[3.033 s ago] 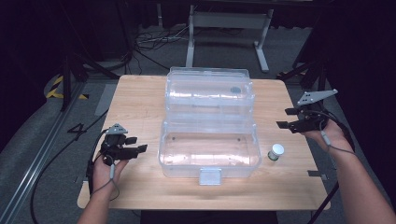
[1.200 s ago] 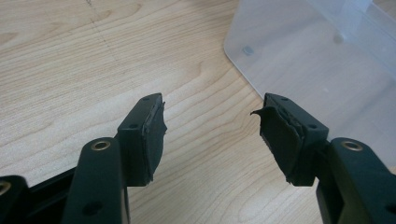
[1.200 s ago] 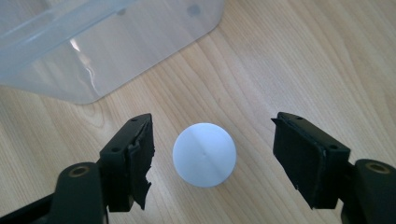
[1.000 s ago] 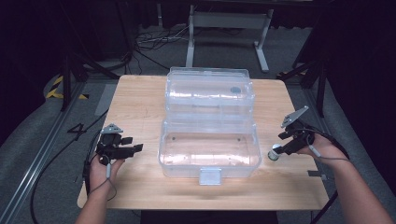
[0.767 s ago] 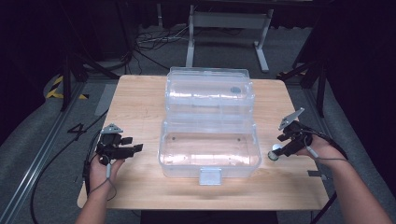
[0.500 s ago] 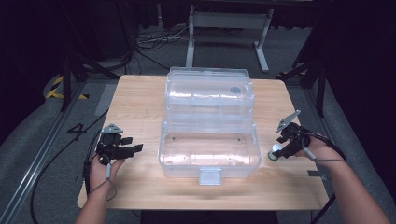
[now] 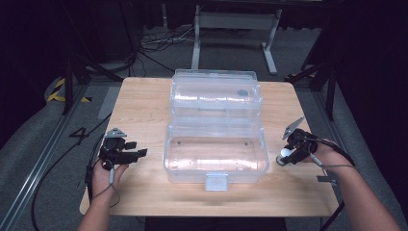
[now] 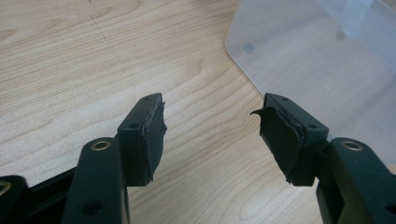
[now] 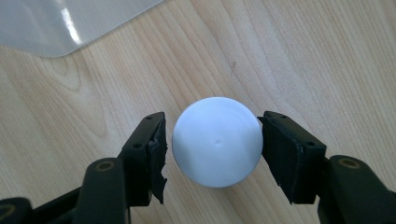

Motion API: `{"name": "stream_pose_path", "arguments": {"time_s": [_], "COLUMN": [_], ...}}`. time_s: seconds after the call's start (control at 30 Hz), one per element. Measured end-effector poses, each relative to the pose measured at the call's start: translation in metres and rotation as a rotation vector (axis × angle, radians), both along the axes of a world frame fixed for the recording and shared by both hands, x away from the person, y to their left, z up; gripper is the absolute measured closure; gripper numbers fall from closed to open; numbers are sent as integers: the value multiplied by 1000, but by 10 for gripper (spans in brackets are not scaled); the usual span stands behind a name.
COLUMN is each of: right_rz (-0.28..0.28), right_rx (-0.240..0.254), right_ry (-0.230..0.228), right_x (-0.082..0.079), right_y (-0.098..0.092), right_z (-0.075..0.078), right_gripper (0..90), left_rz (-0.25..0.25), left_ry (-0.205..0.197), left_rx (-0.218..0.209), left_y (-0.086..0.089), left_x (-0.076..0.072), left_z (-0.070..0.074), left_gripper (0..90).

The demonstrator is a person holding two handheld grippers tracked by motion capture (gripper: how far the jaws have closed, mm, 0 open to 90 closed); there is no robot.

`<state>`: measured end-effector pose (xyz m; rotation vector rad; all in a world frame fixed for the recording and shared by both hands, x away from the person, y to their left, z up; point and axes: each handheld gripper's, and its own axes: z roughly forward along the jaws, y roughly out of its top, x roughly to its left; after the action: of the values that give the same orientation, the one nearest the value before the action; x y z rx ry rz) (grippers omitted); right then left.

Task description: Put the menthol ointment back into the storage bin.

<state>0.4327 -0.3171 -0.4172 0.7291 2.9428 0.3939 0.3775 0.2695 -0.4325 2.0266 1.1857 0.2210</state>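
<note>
A small jar with a round white cap (image 7: pixel 286 153) (image 9: pixel 215 142) stands on the wooden table (image 7: pixel 144 103), right of a clear plastic box (image 7: pixel 215 129). My right gripper (image 7: pixel 283 159) (image 9: pixel 212 140) points down over the jar with one jaw on each side of the cap. Its jaws have just been closing. A thin gap still shows at the left pad (image 9: pixel 156 142), while the right pad sits at the cap's edge. My left gripper (image 7: pixel 137 148) (image 8: pixel 210 126) hovers open and empty over bare wood, left of the box.
The clear box lies open mid-table, its lid (image 7: pixel 216 94) folded back and a latch (image 7: pixel 216 182) at the front. A dark round spot (image 7: pixel 243 93) shows on the lid. A corner of the box (image 8: pixel 327 60) is near my left gripper. Stands and cables surround the table.
My right gripper came down from the table's right edge to the white-capped jar, and its jaws narrowed around the cap. The left gripper stayed where it was.
</note>
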Motion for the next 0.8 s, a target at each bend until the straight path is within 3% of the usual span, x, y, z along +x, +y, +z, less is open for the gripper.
{"name": "stream_pose_path", "arguments": {"time_s": [0.13,0.43,0.8], "right_rz": [2,-7,-14], "right_rx": [-13,-12,41], "right_ry": [-4,-1,-9], "right_x": [0,1,0], "right_y": [0,-1,-2], "right_z": [-1,-1,15], "right_gripper": [490,502,503], "left_rz": [0,0,-2], "left_ry": [-1,-10,-6], "left_rx": [0,1,3], "left_y": [0,1,1], "left_x": [0,0,0], "left_z": [0,1,0], "left_gripper": [407,407,407]}}
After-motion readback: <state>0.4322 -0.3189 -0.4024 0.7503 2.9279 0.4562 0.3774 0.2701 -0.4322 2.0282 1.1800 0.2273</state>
